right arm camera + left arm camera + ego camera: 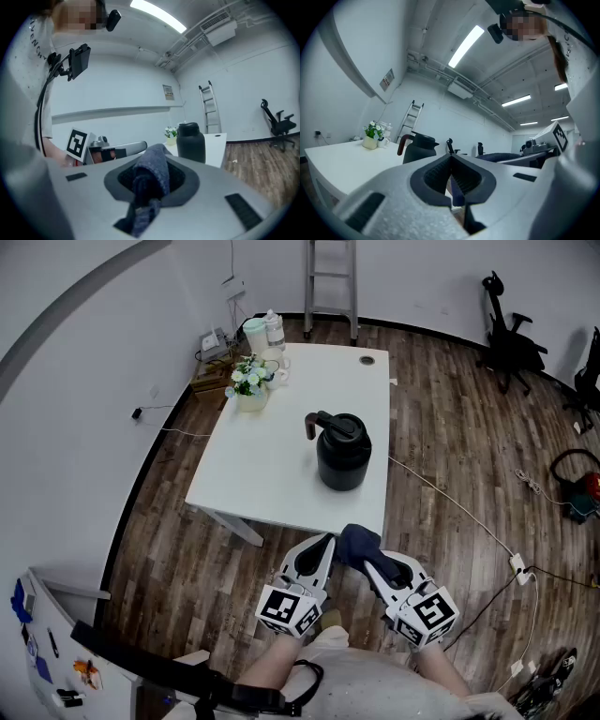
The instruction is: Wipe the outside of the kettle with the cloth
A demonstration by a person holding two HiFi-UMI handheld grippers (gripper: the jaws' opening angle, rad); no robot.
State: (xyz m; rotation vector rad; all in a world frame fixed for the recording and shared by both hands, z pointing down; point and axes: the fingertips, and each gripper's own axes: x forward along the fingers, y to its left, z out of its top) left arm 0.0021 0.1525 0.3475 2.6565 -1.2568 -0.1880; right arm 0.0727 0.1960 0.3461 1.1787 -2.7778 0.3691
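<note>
A black kettle (343, 454) with a brown handle stands upright near the front right of the white table (262, 474). Both grippers hang low in front of the table's near edge, side by side, close to the person's body. My right gripper (367, 559) is shut on a dark blue cloth (359, 542), which bunches up out of its jaws (152, 173). My left gripper (326, 542) is just left of the cloth, with its jaws closed and nothing seen between them. The kettle (418, 146) shows ahead of the left gripper (451, 176), and the kettle (191, 140) also lies beyond the right gripper (152, 180).
A flower pot (248, 381) and some bottles (265, 334) stand at the table's far left corner. A ladder (330, 277) leans on the back wall. Office chairs (511, 334) are at the far right. A cable (450, 502) runs over the wooden floor right of the table.
</note>
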